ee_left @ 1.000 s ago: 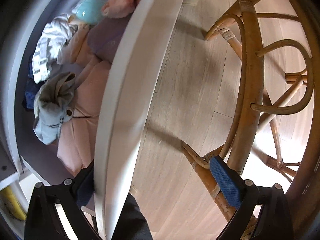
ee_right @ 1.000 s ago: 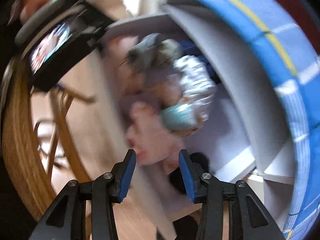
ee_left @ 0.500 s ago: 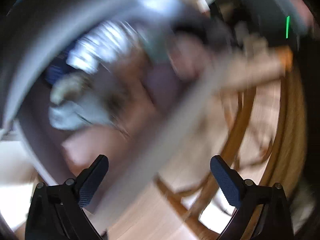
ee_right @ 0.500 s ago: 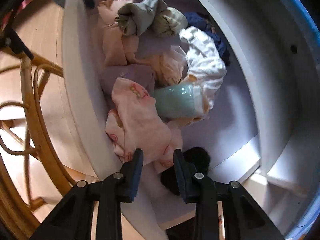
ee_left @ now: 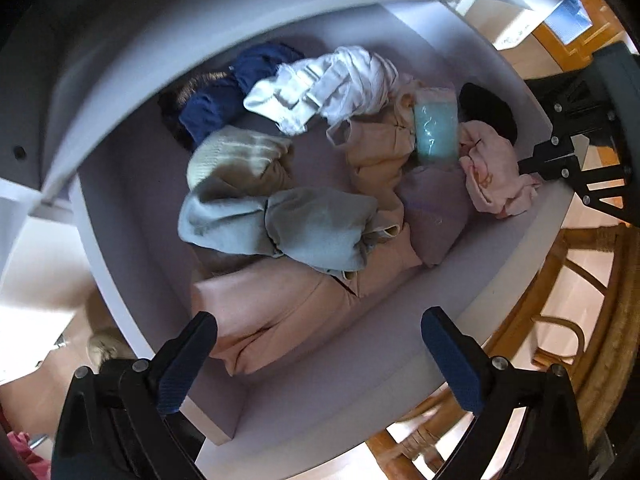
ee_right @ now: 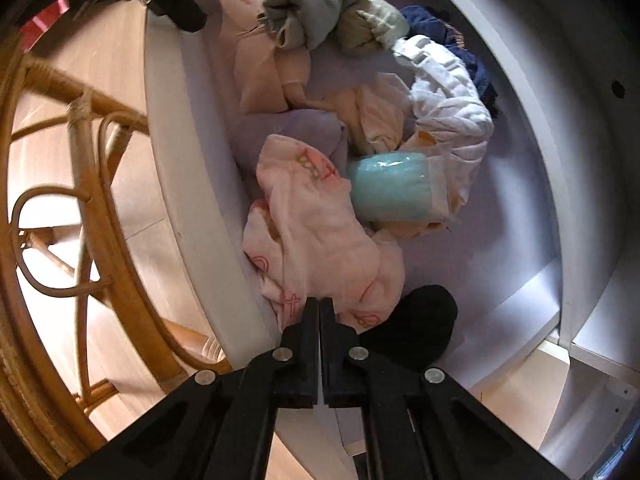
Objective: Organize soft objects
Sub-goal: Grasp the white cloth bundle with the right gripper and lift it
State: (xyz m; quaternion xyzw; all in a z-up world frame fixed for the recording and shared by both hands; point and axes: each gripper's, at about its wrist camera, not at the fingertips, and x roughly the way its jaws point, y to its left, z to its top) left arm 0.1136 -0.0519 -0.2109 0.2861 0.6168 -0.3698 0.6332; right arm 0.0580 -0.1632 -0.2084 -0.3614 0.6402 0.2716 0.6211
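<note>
A heap of soft clothes lies on a white shelf. I see a grey-green garment, a large pink one, a white cloth, a navy one, a mint packet, a printed pink cloth and a black item. My left gripper is open above the large pink garment. My right gripper is shut at the near edge of the printed pink cloth; whether it pinches fabric I cannot tell.
A rattan chair stands on the wooden floor beside the shelf's front edge. The shelf's back wall and a side divider enclose the clothes. A lilac pillow-like item lies among them.
The left gripper swung from the shelf's edge and floor to over the clothes. The right gripper closed from open to shut at the printed pink cloth.
</note>
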